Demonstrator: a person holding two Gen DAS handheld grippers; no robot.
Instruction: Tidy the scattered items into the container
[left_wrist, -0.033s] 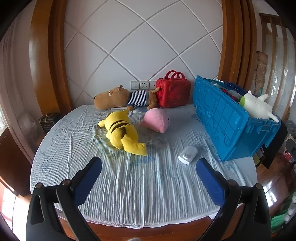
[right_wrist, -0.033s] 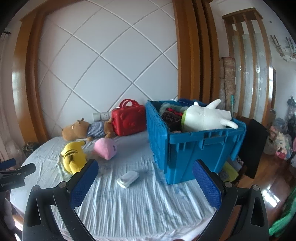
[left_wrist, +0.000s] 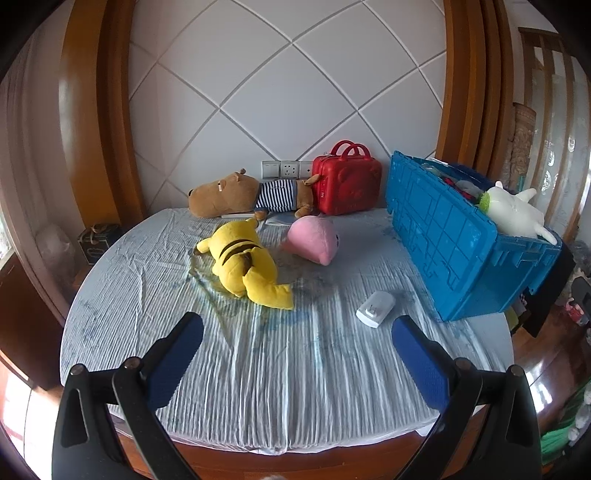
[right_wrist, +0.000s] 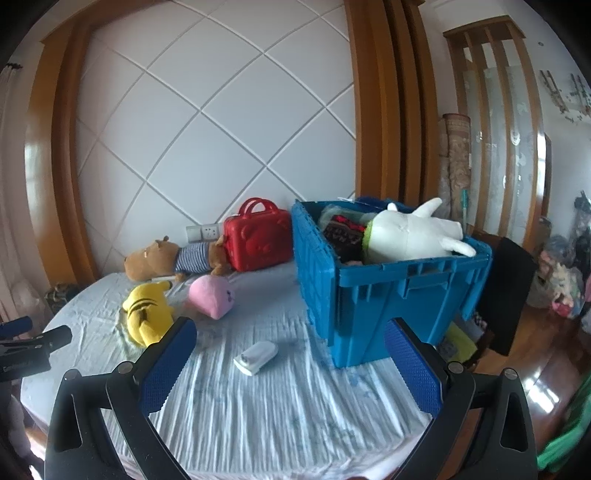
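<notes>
A blue crate (left_wrist: 443, 236) (right_wrist: 373, 295) stands at the table's right, holding a white plush (left_wrist: 513, 214) (right_wrist: 410, 230) and other items. On the cloth lie a yellow plush (left_wrist: 245, 264) (right_wrist: 147, 315), a pink plush (left_wrist: 314, 238) (right_wrist: 212, 293), a brown bear plush in a striped shirt (left_wrist: 240, 194) (right_wrist: 166, 260), a red toy suitcase (left_wrist: 347, 184) (right_wrist: 256, 236) and a small white device (left_wrist: 376, 308) (right_wrist: 256, 357). My left gripper (left_wrist: 297, 345) is open and empty above the table's near edge. My right gripper (right_wrist: 290, 352) is open and empty, short of the white device.
The round table (left_wrist: 295, 369) has a wrinkled pale cloth and a wooden rim. A quilted wall with sockets (left_wrist: 286, 169) stands behind. A wooden floor and clutter (right_wrist: 561, 288) lie to the right. The left gripper's finger (right_wrist: 33, 343) shows at the right wrist view's left edge.
</notes>
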